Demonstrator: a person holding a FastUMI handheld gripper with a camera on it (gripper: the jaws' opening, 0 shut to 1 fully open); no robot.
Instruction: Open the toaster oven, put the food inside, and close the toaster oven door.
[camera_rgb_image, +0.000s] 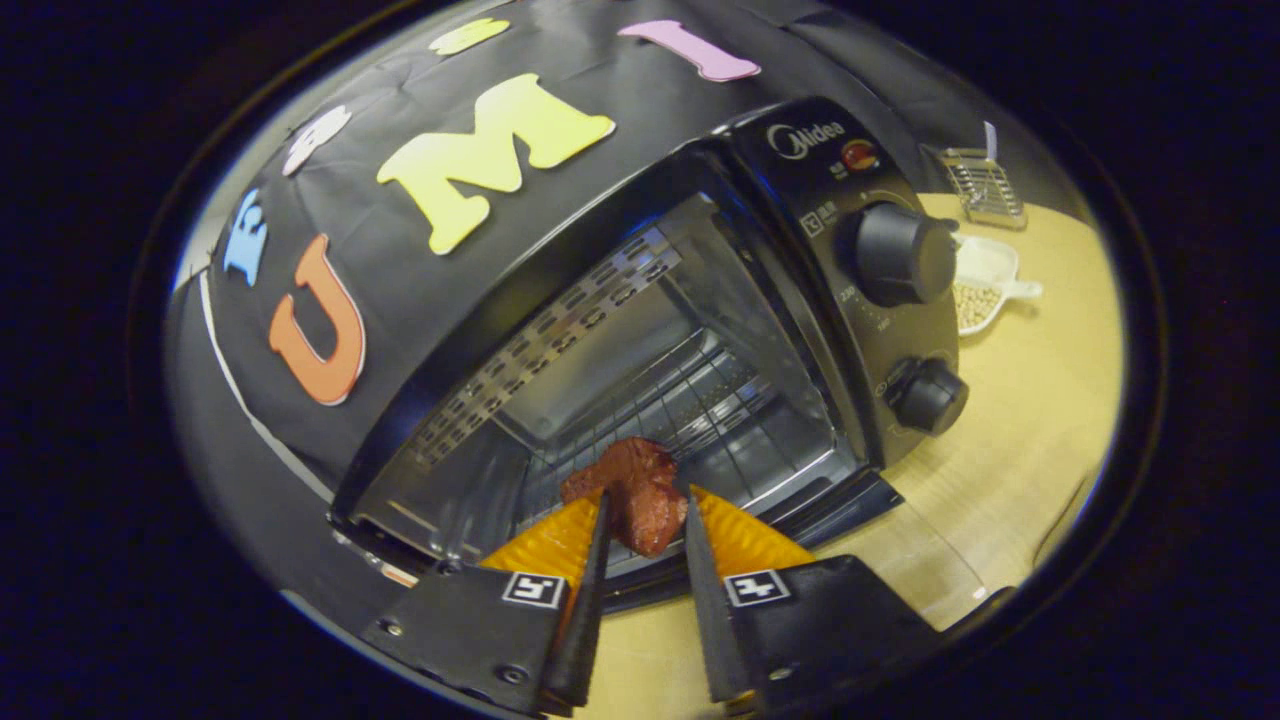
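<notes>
Jaws of the gripper (645, 510) pinched on the piece of meat (636, 493), held at the open toaster oven (640, 330) mouth, rack (700, 395) just beyond. Step: loading food. Next: push in, release, back out, close door.

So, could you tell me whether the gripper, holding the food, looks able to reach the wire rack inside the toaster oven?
Probably yes: the gripper is shut on the piece of meat, the toaster oven stands open just ahead, and nothing sits between the fingers and the wire rack.
</notes>
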